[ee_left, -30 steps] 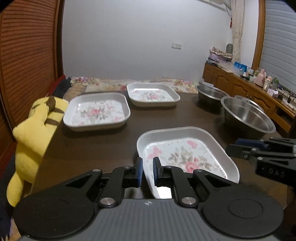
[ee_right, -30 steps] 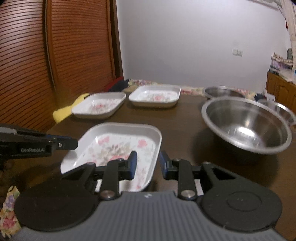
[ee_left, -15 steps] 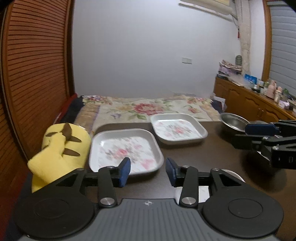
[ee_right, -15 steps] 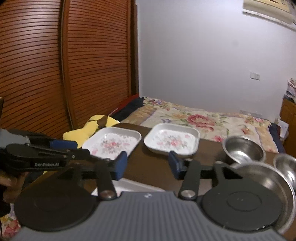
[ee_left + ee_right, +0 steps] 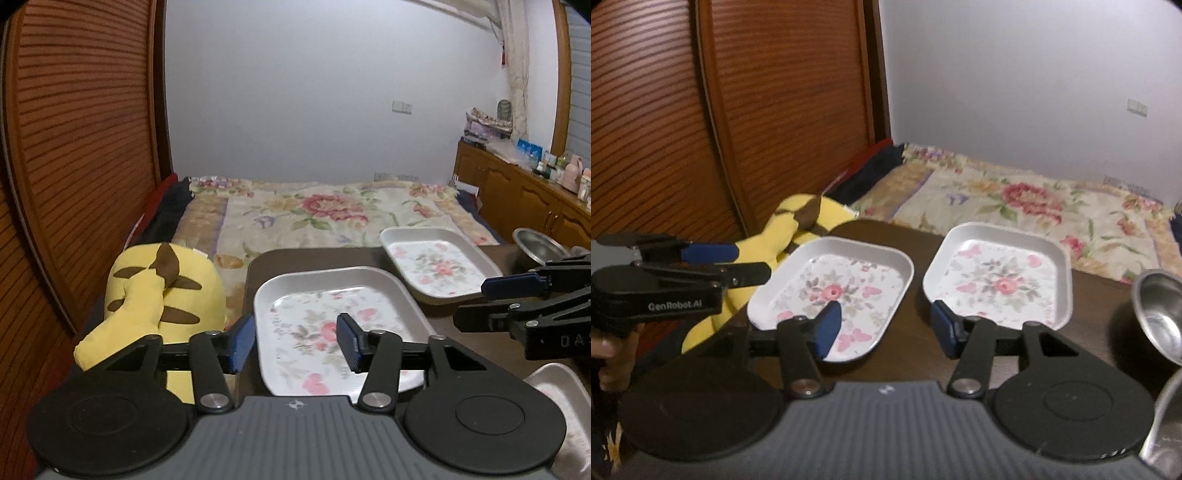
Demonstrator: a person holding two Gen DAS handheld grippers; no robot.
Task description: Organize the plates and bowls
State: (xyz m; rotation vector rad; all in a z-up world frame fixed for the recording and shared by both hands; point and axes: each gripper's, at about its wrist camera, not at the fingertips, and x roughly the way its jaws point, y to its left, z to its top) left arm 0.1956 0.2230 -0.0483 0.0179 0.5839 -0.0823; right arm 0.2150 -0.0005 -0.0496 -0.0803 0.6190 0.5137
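**Q:** Nearest my fingers, what lies where?

**A:** Just ahead of my left gripper (image 5: 297,345), the near floral plate (image 5: 332,325) sits flat on the table (image 5: 436,317), long axis running away from me. Both grippers are half open, empty. My right gripper (image 5: 884,330) aims between that plate and the far floral plate (image 5: 1001,280); the left is nearer.

**Q:** And against a second ago?

**A:** Jaws opened off a third plate (image 5: 554,384), now at the lower right; both hands travelled toward this pair.
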